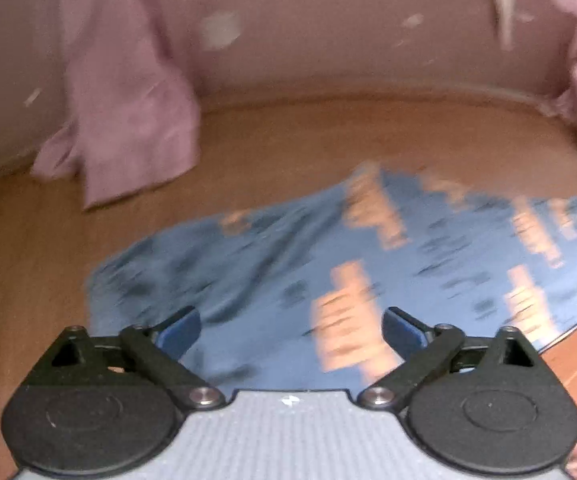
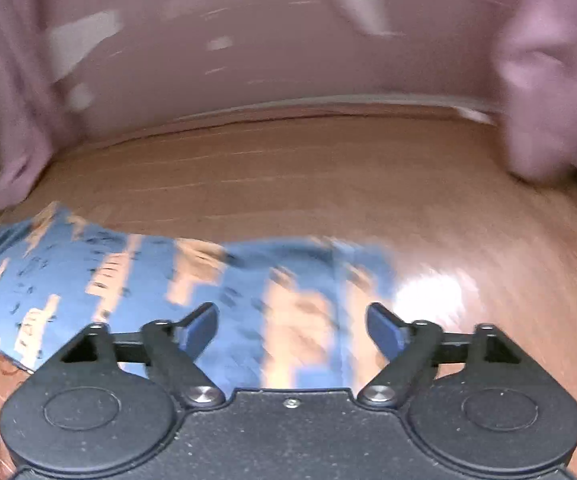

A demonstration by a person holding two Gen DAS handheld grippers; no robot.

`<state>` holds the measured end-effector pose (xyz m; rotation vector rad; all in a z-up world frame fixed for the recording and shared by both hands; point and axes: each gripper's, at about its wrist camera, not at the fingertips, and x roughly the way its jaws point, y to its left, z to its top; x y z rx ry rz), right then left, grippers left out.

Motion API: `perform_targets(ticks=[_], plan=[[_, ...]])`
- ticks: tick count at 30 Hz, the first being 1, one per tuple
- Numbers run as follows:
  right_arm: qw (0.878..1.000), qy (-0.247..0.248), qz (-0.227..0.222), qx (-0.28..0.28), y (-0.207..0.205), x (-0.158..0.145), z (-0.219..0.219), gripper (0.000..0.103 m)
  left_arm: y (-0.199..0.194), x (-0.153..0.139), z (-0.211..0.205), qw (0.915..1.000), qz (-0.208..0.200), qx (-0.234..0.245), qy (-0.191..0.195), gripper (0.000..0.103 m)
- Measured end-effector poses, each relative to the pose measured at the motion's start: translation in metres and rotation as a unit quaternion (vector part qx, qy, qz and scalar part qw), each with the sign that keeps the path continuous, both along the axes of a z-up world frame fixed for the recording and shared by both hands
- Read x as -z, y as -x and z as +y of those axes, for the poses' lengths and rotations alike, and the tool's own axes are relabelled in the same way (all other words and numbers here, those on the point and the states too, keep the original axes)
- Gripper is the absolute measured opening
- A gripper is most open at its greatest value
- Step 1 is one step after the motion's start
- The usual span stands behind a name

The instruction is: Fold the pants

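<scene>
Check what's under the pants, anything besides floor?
Only wooden floor shows around the blue patterned pants, which lie spread on it. Whatever the cloth covers is hidden. Both tools, left and right, hover open above.

Pants (image 1: 328, 264) lie spread on a floor (image 1: 288, 140), directly ahead of the left gripper (image 1: 291, 330) and right gripper (image 2: 291, 326), both held above them. Behind the pants stands a wall (image 1: 348, 48), with curtains (image 1: 128, 112) reaching the floor at either side.
</scene>
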<state>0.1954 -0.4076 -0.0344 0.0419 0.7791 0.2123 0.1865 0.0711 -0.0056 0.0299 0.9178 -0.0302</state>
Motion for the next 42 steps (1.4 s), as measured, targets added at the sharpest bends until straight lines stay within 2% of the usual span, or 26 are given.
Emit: perform_targets(ticks=[2,4,6,8,10,12,13,14,16,18,19,20,21,22,23,25,27,31,32,33,37,40,42], plan=[[0.998,-0.022,-0.014,0.056,0.019,0.004,-0.016,0.102,-0.015,-0.011,-0.036,0.9990,-0.017,0.041,0.001,0.103],[0.995,-0.030,-0.031,0.092,0.032,0.008,-0.025,0.102,-0.037,-0.021,-0.077,0.9959,-0.025,0.088,0.000,0.103],[0.994,-0.014,-0.041,0.099,0.036,0.011,-0.029,0.102,-0.065,-0.030,-0.129,0.9877,-0.024,0.154,0.002,0.103],[0.993,-0.004,-0.047,0.108,0.038,0.014,-0.030,0.102,-0.095,-0.037,-0.184,0.9745,-0.007,0.224,-0.004,0.103],[0.995,-0.021,-0.036,0.086,0.039,0.017,-0.035,0.102,-0.119,-0.043,-0.240,0.9568,0.011,0.289,-0.031,0.103],[0.997,-0.045,-0.010,0.055,0.038,0.021,-0.042,0.100,-0.140,-0.048,-0.295,0.9306,0.027,0.360,-0.062,0.103],[0.998,-0.051,-0.005,0.046,0.037,0.022,-0.045,0.099,-0.148,-0.048,-0.318,0.9151,0.038,0.394,-0.076,0.103],[0.998,-0.058,-0.004,0.037,0.038,0.022,-0.048,0.098,-0.156,-0.047,-0.344,0.8957,0.049,0.433,-0.089,0.103],[0.997,-0.072,-0.001,0.025,0.037,0.019,-0.054,0.098,-0.165,-0.040,-0.379,0.8673,0.059,0.483,-0.105,0.103],[0.996,-0.085,-0.002,0.025,0.035,0.017,-0.063,0.097,-0.174,-0.029,-0.406,0.8482,0.070,0.512,-0.115,0.103],[0.995,-0.091,-0.002,0.030,0.034,0.017,-0.069,0.096,-0.176,-0.023,-0.412,0.8434,0.074,0.519,-0.118,0.103],[0.994,-0.100,0.000,0.035,0.034,0.018,-0.075,0.090,-0.181,-0.015,-0.417,0.8411,0.080,0.521,-0.119,0.100],[0.993,-0.109,0.005,0.039,0.032,0.020,-0.080,0.078,-0.185,-0.009,-0.421,0.8423,0.086,0.519,-0.116,0.097],[0.992,-0.114,0.012,0.044,0.031,0.022,-0.084,0.071,-0.190,-0.004,-0.425,0.8462,0.091,0.513,-0.110,0.089],[0.992,-0.118,0.017,0.045,0.030,0.024,-0.083,0.059,-0.194,0.000,-0.425,0.8504,0.098,0.508,-0.096,0.082],[0.991,-0.126,0.020,0.031,0.030,0.026,-0.080,0.050,-0.201,0.006,-0.421,0.8576,0.108,0.499,-0.064,0.079],[0.993,-0.114,0.021,0.017,0.029,0.027,-0.073,0.038,-0.206,0.011,-0.421,0.8613,0.116,0.493,-0.044,0.072],[0.994,-0.101,0.031,0.013,0.026,0.031,-0.067,0.026,-0.210,0.024,-0.430,0.8554,0.134,0.499,-0.041,0.044],[0.994,-0.102,0.028,0.015,0.027,0.030,-0.068,0.016,-0.210,0.024,-0.434,0.8539,0.133,0.501,-0.044,0.033],[0.995,-0.099,0.027,0.018,0.028,0.029,-0.069,0.010,-0.209,0.026,-0.437,0.8534,0.132,0.502,-0.047,0.033],[0.994,-0.102,0.035,0.012,0.031,0.022,-0.073,0.010,-0.207,0.019,-0.440,0.8462,0.123,0.518,-0.030,0.021],[0.995,-0.097,0.028,0.004,0.036,0.015,-0.075,0.010,-0.203,0.014,-0.443,0.8384,0.122,0.531,-0.016,0.018],[0.994,-0.101,0.033,0.010,0.033,0.016,-0.077,0.020,-0.200,0.015,-0.446,0.8371,0.123,0.532,-0.025,0.018]])
